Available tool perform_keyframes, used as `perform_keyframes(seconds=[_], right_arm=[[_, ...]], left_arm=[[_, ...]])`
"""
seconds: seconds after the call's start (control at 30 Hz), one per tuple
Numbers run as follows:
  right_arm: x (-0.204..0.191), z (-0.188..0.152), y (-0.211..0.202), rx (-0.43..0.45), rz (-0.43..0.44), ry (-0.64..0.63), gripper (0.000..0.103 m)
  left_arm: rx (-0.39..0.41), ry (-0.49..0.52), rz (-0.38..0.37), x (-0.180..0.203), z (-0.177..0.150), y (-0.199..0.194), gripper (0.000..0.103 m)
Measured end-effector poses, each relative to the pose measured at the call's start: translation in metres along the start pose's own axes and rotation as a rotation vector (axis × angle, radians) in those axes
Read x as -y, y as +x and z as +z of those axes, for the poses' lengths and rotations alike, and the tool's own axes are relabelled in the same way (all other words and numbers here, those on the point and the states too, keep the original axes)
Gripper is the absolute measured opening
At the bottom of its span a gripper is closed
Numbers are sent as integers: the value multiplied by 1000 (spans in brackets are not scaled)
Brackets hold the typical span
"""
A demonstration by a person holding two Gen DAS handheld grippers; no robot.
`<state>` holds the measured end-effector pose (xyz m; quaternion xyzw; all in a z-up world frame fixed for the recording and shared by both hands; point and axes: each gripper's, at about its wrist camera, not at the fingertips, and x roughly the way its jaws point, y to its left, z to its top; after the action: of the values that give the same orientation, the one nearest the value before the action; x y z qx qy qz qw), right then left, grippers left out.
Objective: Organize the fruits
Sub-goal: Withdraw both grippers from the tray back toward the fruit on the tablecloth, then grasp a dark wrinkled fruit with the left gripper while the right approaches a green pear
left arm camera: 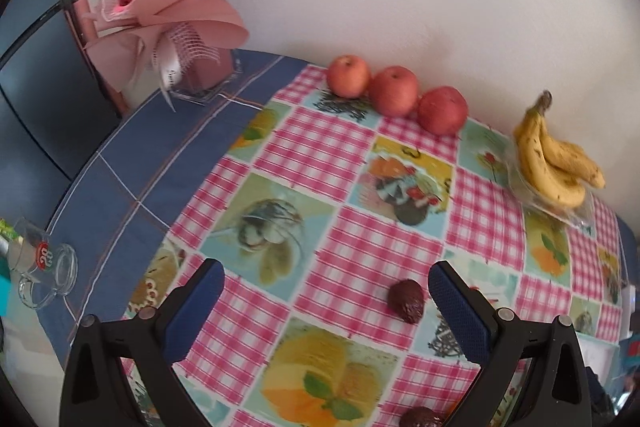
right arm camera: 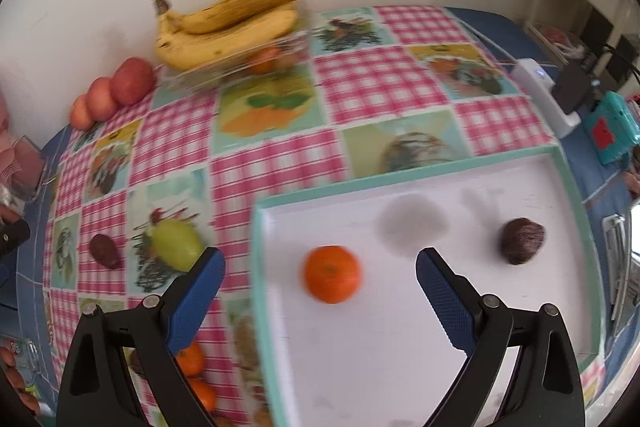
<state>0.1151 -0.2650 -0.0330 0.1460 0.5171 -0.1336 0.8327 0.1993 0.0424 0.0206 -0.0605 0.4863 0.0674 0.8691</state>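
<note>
Right wrist view: right gripper [right arm camera: 320, 267] gapes wide, empty, above the orange [right arm camera: 331, 273] in the tray [right arm camera: 420, 175]. Left gripper [left arm camera: 326, 281], likewise wide and empty, could nudge the dark fruit [left arm camera: 405, 300] rolling.

Three apples [left arm camera: 394, 91], one tray [right arm camera: 576, 187]

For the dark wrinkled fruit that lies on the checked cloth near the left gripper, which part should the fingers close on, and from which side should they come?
Grip the dark wrinkled fruit across its short width, coming from above. It is a small oval lying flat and alone on the tablecloth, so both flanks look free. The left gripper is open, with the fruit close to its right finger; centring it first would probably help.
</note>
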Motion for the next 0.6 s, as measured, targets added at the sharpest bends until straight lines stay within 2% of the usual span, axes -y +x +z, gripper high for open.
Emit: perform_keyframes(seconds=[0.3, 0.6], right_arm=[[-52, 2, -3, 29, 47, -108, 96], [-66, 4, 12, 17, 48, -153, 96]], left_arm=[[-21, -29, -3, -15, 2, 15, 103], [-92, -12, -37, 0, -9, 45, 103]])
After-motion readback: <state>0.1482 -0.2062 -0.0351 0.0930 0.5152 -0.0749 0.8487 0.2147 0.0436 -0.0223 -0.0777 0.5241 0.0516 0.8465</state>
